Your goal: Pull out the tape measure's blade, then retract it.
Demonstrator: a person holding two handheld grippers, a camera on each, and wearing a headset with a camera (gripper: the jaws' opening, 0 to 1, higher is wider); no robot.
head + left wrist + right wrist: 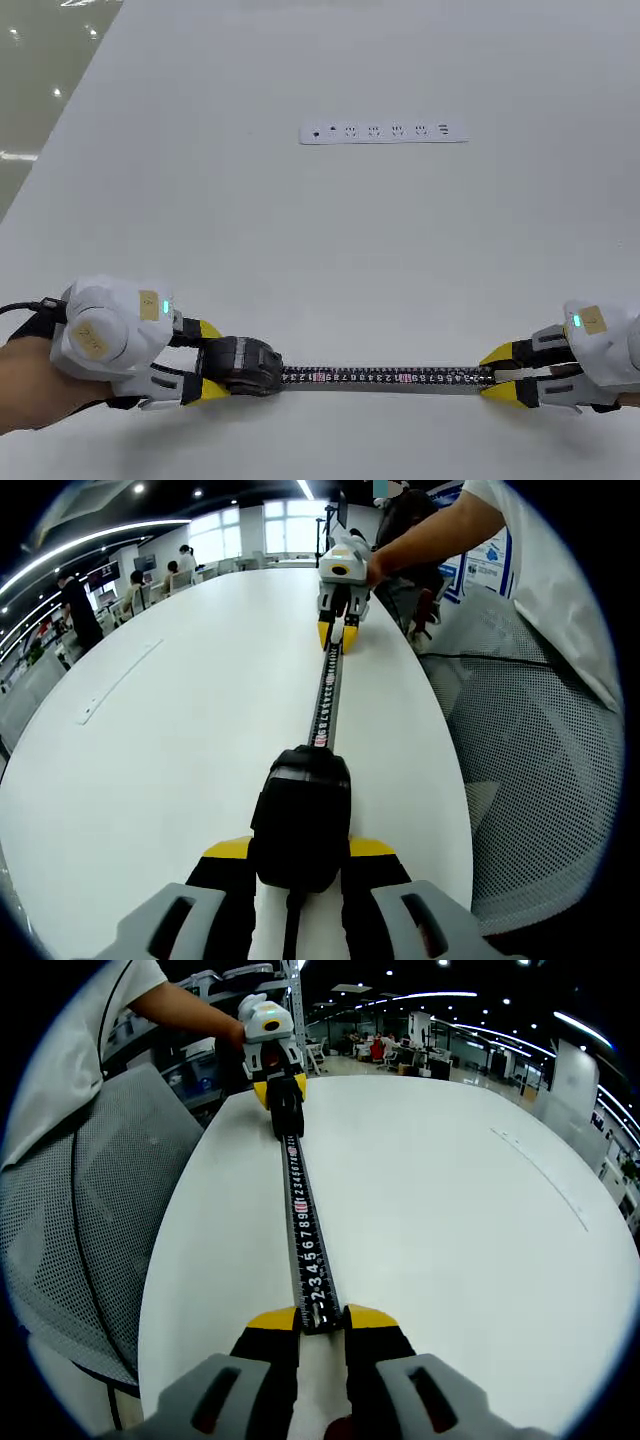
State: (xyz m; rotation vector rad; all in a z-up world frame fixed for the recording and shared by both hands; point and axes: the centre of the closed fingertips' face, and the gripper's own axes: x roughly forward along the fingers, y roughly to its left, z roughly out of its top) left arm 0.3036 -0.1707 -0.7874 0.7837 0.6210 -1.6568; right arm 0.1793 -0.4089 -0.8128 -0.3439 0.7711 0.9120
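A black tape measure case (245, 364) lies on the white table, held between the yellow-tipped fingers of my left gripper (212, 360); in the left gripper view the case (300, 815) sits between my jaws. Its dark blade (385, 377) with white numbers is pulled out flat along the table to the right. My right gripper (498, 374) is shut on the blade's end (318, 1315). The blade (300, 1220) runs from my right jaws to the far case (285, 1110). In the left gripper view the blade (327, 695) leads to the right gripper (338, 635).
A white power strip (383, 132) lies flat on the table farther back. A grey mesh chair (540, 760) stands beside the table's near edge. The table's left edge (60, 110) drops to a green floor. People and desks stand far off in the room.
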